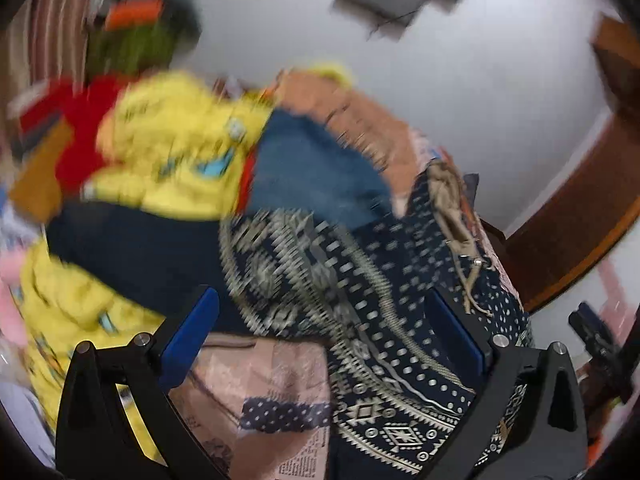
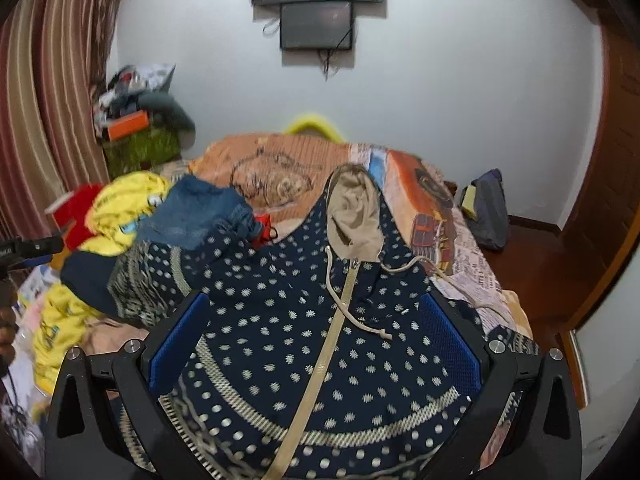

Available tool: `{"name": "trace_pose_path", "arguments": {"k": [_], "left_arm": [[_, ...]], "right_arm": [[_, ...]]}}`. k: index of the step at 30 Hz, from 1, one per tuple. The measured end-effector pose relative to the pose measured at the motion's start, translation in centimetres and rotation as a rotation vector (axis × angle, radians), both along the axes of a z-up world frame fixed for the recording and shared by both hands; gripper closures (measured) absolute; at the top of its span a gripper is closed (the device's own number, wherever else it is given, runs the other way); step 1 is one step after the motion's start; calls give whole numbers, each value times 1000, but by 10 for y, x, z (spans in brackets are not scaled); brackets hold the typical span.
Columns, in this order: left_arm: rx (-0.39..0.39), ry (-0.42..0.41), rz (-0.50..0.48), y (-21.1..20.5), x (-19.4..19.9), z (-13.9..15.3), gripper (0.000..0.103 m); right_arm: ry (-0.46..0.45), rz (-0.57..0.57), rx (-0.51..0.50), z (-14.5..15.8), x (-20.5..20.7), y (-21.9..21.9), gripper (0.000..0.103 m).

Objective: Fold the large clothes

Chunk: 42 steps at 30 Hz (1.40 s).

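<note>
I have the navy zip-up hoodie with cream dots and patterned bands (image 2: 320,340) lying front-up on the bed covered in a peach printed sheet (image 2: 280,156), its beige-lined hood (image 2: 354,212) pointing toward the far white wall and its cream zipper (image 2: 320,368) running down the middle toward me. My right gripper (image 2: 316,344) hangs over the chest with its blue-padded jaws spread wide and nothing between them; the left gripper (image 1: 324,340) is likewise spread and empty, off toward the hoodie's left side, though that view is badly blurred and I can't tell how close it is to the cloth. The left sleeve looks bunched up beside a pile of other clothes, a yellow printed garment (image 2: 124,204) and a folded blue denim piece (image 2: 200,216), so I judge the step in hand is flattening and squaring the hoodie before any fold. To do it well I would pinch only the hoodie's outer edge, not the sheet beneath, draw the bunched sleeve clear of the pile, and keep the zipper straight as my centre line. The loose beige drawstring (image 2: 360,320) could snag a finger, so I would approach from the sides.
</note>
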<state>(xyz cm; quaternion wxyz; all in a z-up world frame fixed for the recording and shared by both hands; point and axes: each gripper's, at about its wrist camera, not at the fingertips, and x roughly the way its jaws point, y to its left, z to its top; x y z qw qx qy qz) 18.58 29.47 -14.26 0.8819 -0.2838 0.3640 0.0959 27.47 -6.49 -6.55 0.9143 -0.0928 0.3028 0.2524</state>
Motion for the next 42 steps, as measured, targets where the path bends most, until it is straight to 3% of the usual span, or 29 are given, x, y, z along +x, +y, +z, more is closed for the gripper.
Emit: {"name": "trace_pose_path", "arguments": {"k": [3,7,10,15,20,23,27,31,38,42], "left_arm": [[-103,61,48,30,-1,-36,0],[-138,145,120,60,-7,-80,0],[-205,181,165,84,-13,-108,1],[-326,199,220,117,-20,-147,18],[-359,135,266,137,-29,-147,29],[-330,83,289,148,-38,-132,29],[-329,83,320,168,-38,-131,32],[-291,145,337,181,-24,-138,53],[-86,220,325,167,-3,-113,86],[5,224,293,149,0,-86,94]], "right_arm": [[70,35,-41,-18,25,13,0],[207,82,-68,-47,50,29,0],[296,81,-103,-71,67,39,0],[367,88,-153,-100,84,49,0],[402,82,-170,-113,93,51,0],[409,78,-175,-114,98,51,0],[409,69,-174,-113,102,52,0],[411,67,-172,-115,105,54,0],[407,73,-187,-115,101,53,0],[385,73,-183,-107,98,49,0]]}}
